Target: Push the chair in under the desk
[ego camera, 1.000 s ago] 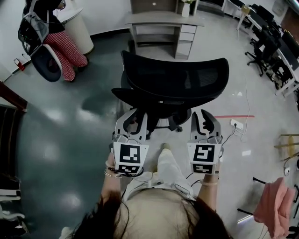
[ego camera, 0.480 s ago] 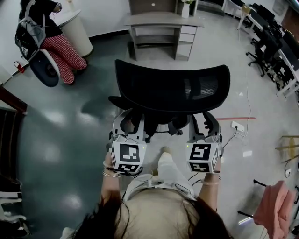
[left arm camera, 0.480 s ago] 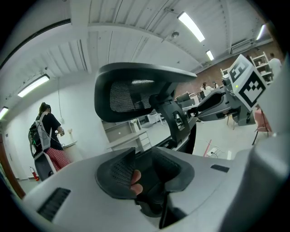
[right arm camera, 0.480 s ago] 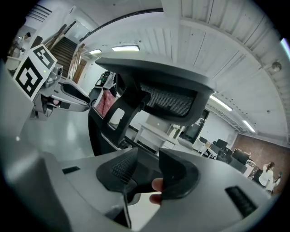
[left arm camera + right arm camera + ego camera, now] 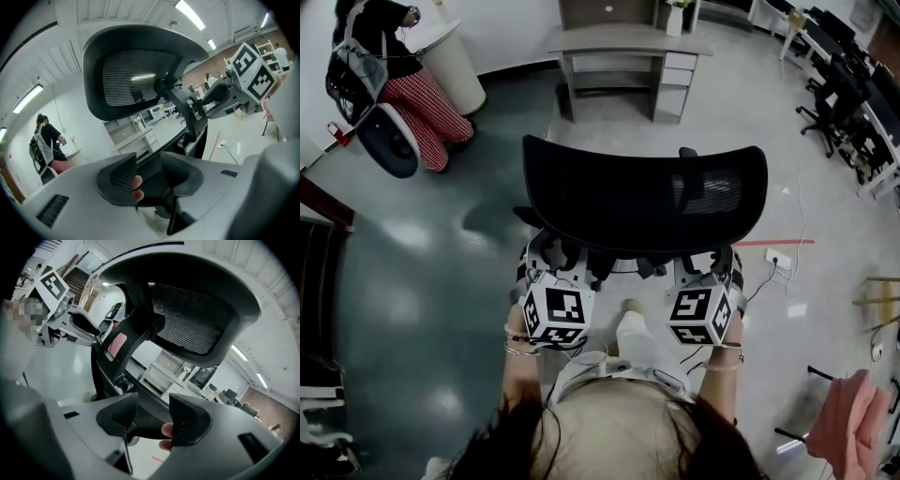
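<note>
Low behind the chair point(image 5: 644, 197), left gripper point(image 5: 149, 176) and right gripper point(image 5: 152, 420), jaws just opening and holding nothing, seem set to push it toward the desk point(image 5: 628, 42).

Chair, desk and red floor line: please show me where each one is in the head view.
chair point(image 5: 609, 197), head view, on the black backrest.
desk point(image 5: 619, 39), head view, on the grey top.
red floor line point(image 5: 783, 242), head view, on its middle part.

We logged the chair point(image 5: 642, 197) between us and the desk point(image 5: 628, 42), well apart from it; left gripper point(image 5: 150, 172) and right gripper point(image 5: 152, 420) sat side by side behind its back, a person point(image 5: 417, 89) far left.
</note>
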{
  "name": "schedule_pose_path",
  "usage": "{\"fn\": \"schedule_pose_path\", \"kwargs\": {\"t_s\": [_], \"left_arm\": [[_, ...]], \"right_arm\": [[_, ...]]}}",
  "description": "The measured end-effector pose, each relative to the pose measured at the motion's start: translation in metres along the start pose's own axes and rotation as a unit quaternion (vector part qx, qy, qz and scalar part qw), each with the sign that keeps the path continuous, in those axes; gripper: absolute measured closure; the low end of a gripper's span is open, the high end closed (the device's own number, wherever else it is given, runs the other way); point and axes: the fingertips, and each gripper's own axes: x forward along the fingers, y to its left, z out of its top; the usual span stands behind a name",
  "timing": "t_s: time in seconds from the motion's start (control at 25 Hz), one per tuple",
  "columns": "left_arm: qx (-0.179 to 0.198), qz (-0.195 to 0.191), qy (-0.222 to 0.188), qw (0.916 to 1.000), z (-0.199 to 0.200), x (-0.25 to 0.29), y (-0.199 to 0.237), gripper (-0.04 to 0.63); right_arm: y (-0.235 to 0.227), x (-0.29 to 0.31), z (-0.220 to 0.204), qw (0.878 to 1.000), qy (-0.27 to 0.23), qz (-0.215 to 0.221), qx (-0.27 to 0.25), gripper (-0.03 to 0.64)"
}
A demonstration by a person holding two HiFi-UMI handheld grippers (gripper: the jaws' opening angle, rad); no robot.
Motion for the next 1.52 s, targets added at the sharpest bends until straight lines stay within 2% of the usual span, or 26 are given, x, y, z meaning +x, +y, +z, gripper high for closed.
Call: {"fn": "schedule_pose_path", "kwargs": {"t_s": [0.44, 0.8, 1.12, 1.36, 1.52], "left_arm": [[0.019, -0.017, 0.021, 0.9995, -0.007, 0.022, 0.000, 0.408], [-0.026, -0.070, 0.024, 0.9969, -0.011, 0.026, -0.001, 0.399], [-0.017, -0.100, 0.040, 0.9940, -0.009, 0.029, 0.002, 0.399], [-0.024, -0.097, 0.046, 0.9939, -0.008, 0.035, 0.008, 0.399], [-0.015, -0.087, 0.053, 0.9947, -0.012, 0.045, 0.012, 0.399]], "right_arm": [[0.001, 0.021, -0.009, 0.999, 0.023, 0.022, -0.026, 0.394], [0.003, 0.032, -0.013, 0.998, 0.035, 0.031, -0.037, 0.387], [0.002, 0.036, -0.009, 0.997, 0.031, 0.050, -0.046, 0.383], [0.001, 0.043, -0.004, 0.997, 0.019, 0.053, -0.044, 0.385], [-0.003, 0.050, -0.004, 0.997, 0.026, 0.057, -0.044, 0.385]]}}
